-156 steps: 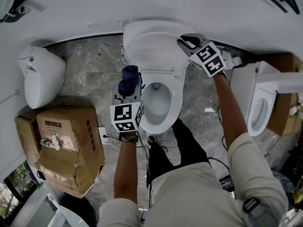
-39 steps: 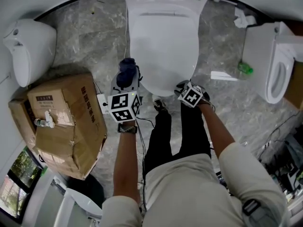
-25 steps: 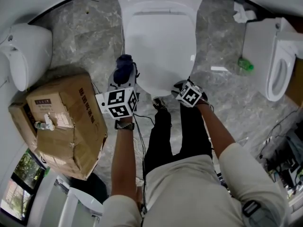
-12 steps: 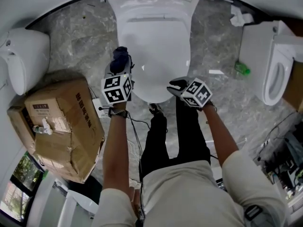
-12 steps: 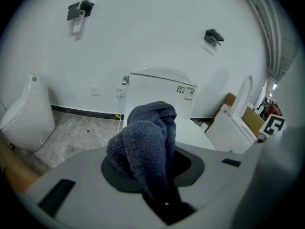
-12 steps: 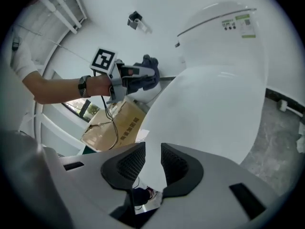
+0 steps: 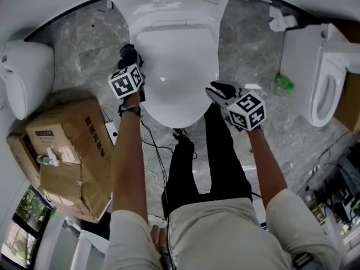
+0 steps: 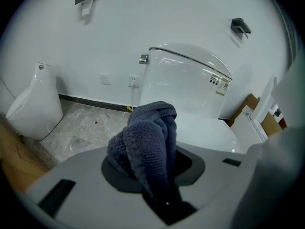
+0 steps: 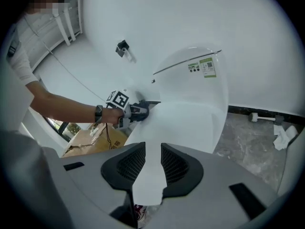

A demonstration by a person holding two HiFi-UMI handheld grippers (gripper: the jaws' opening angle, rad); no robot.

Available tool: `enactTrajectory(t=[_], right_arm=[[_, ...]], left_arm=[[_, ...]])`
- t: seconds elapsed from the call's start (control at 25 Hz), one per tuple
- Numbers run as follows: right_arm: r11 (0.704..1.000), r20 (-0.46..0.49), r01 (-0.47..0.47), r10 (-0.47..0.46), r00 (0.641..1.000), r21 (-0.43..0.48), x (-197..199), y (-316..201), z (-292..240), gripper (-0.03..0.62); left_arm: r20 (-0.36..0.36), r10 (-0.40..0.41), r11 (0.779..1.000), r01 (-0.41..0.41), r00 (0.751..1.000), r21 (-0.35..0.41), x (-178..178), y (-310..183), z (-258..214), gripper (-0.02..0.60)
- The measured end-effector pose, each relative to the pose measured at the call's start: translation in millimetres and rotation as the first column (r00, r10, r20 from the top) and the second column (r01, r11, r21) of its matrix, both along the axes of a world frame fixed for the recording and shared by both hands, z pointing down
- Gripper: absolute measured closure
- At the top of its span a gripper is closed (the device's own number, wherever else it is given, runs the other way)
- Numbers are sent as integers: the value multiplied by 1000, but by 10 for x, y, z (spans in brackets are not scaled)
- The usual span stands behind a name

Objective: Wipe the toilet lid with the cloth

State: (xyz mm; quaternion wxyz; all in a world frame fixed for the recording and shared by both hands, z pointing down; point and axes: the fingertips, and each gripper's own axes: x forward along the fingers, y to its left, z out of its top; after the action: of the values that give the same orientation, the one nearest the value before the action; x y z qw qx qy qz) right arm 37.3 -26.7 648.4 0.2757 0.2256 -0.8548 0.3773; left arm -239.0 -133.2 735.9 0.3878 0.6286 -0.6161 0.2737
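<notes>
The white toilet (image 7: 169,16) stands at the top middle of the head view with its lid (image 7: 174,66) down. My left gripper (image 7: 130,66) is shut on a bunched dark blue cloth (image 7: 128,52) at the lid's left edge. In the left gripper view the cloth (image 8: 148,142) fills the jaws, with the tank (image 8: 183,82) behind it. My right gripper (image 7: 220,90) hovers at the lid's right front edge, open and empty. In the right gripper view its jaws frame the bare white lid (image 9: 190,123), and the left gripper (image 9: 136,111) shows beyond.
Crushed cardboard boxes (image 7: 62,151) lie on the floor at the left, a white urinal (image 7: 22,83) beyond them. A second toilet (image 7: 320,77) stands at the right, with a green bottle (image 7: 284,83) and crumpled paper (image 7: 277,20) nearby. Cables (image 7: 152,145) trail by the person's legs.
The raised lid from the oldest frame is now down. The left gripper carried the cloth forward to the lid's left edge. The right gripper swung away from the lid's front, rightward.
</notes>
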Motion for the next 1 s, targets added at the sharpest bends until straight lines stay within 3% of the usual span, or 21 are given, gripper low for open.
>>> enactTrajectory(t=[0.16, 0.28, 0.36, 0.48, 0.56, 0.8, 0.88, 1.0], right_arm=[[998, 19, -64, 64, 998, 7, 150, -96, -129, 477], [994, 30, -105, 104, 994, 9, 287, -173, -187, 477], [992, 27, -128, 128, 991, 8, 393, -186, -205, 477], [986, 21, -163, 163, 986, 17, 556, -251, -242, 477], [982, 21, -188, 187, 982, 29, 659, -296, -281, 477], [953, 32, -294, 292, 956, 69, 999, -291, -428, 477], [941, 41, -332, 330, 943, 66, 1110, -239, -445, 477], [918, 58, -393, 390, 919, 48, 1270, -134, -457, 477]], left_arm=[[26, 39, 999, -39, 999, 18, 127, -167, 40, 468], [4, 36, 998, -36, 999, 42, 389, -322, 11, 469], [-11, 52, 998, -52, 999, 43, 644, -394, -5, 471], [-96, 83, 996, -78, 992, 51, 1128, -483, -40, 471], [-127, 142, 989, -135, 982, 62, 1491, -488, -51, 471], [-189, 339, 941, -335, 921, 55, 2540, -276, -13, 471], [-205, 404, 914, -403, 891, 51, 2843, -123, 19, 471], [-169, 501, 864, -503, 849, 38, 3184, 137, 106, 471]])
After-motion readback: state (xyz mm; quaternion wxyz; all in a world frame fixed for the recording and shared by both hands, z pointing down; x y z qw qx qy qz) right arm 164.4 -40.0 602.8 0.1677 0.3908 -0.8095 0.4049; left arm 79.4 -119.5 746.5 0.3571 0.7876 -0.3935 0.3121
